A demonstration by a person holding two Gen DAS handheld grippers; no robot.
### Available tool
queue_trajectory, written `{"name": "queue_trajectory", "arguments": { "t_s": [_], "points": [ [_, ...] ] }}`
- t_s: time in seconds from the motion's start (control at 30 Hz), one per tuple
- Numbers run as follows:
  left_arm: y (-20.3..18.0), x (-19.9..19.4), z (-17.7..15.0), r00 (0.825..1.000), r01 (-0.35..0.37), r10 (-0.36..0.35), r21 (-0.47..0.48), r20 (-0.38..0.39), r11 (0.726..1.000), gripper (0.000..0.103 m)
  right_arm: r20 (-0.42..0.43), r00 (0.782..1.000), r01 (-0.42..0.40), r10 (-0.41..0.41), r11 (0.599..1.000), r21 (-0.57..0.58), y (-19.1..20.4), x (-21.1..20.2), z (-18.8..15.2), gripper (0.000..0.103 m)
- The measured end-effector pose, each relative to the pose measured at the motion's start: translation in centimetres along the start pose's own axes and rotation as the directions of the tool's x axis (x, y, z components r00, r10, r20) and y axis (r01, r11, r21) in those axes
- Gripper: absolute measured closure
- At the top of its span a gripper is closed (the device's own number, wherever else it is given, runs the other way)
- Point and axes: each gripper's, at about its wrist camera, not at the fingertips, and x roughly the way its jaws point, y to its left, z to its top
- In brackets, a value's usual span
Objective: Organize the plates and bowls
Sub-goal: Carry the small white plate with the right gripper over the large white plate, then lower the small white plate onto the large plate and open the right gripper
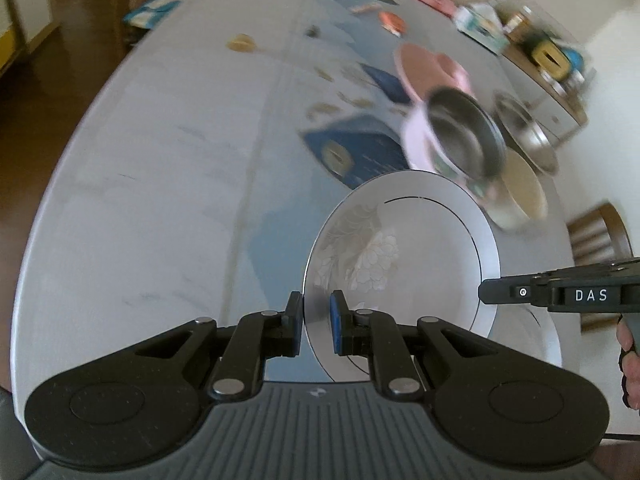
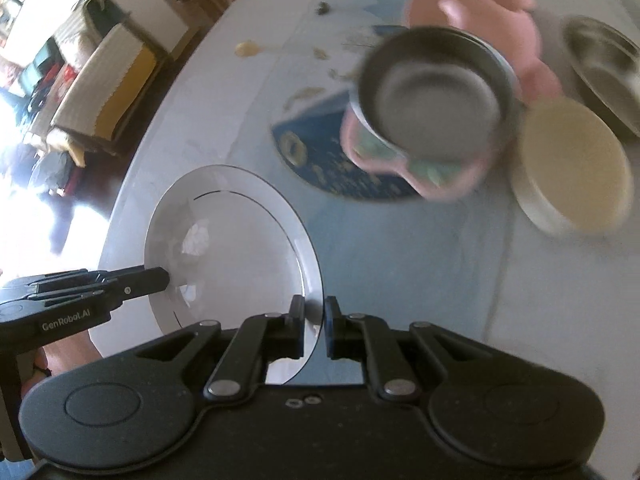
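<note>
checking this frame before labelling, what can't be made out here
- Steel bowl in its pink holder: motion-blurred in both views; the holder's print is unreadable.
- White plate: near rim hidden behind each gripper's body.
- Clutter on the sideboard, left wrist view: blurred, too small to name.

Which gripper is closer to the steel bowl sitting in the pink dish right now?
Right, as far as these views show. Both the left gripper and right gripper clamp opposite rims of the white plate; the steel bowl lies beyond the right gripper's side.
</note>
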Motion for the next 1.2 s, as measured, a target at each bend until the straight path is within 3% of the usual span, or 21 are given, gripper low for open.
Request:
{"name": "queue_trajectory", "arguments": {
  "t_s": [0.37,0.67,1.2],
  "points": [
    [-8.6,1.9,-1.7,0.992,0.108,-0.094,0.182,-0.084,0.977,0.090,0.049,0.998,0.033,-0.044,0.978,0.205,-7.6,-4.3,-7.2,0.093],
    [-14.6,5.1,-3.6,0.985,0.129,-0.089,0.282,-0.149,0.951,0.090,0.038,0.997,0.051,-0.066,0.946,0.319,-12.7,-5.5,-11.6,0.093],
    [-15.7,8.3,-4.4,0.975,0.115,-0.052,0.294,-0.215,0.949,0.090,-0.009,0.999,0.034,-0.033,0.930,0.366,-15.1,-4.0,-13.9,0.093]
  ]
}}
